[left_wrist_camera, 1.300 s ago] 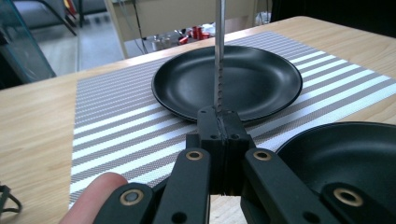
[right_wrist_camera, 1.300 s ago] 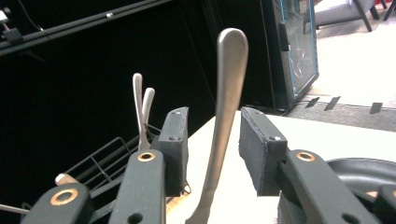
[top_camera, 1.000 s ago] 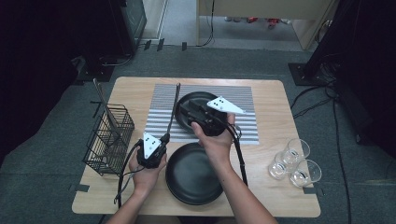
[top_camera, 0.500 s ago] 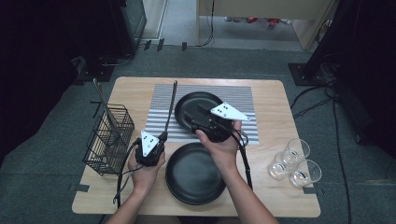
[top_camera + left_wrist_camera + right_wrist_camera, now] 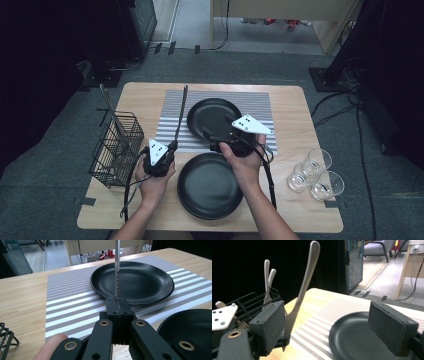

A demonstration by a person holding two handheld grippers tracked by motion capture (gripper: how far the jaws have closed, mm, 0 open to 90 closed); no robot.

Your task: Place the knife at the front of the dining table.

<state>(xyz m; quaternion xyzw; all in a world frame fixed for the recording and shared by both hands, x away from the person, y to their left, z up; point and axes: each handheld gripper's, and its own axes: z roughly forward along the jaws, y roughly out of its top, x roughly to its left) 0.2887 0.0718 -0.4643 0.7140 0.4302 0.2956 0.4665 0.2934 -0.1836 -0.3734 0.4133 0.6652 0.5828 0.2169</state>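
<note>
While left gripper (image 5: 167, 150) clamps the knife (image 5: 180, 112) upright for placing, right gripper (image 5: 214, 141) has just opened wide, empty.

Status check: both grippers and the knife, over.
Left gripper shut on knife, blade upright. Right gripper just opened, nothing between fingers, beside far plate. Nothing obstructing.

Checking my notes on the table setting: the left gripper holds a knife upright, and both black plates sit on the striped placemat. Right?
Not quite. Only the far plate sits on the striped placemat; the near plate rests on bare table, as the high view shows. The left gripper does hold the knife.
</note>
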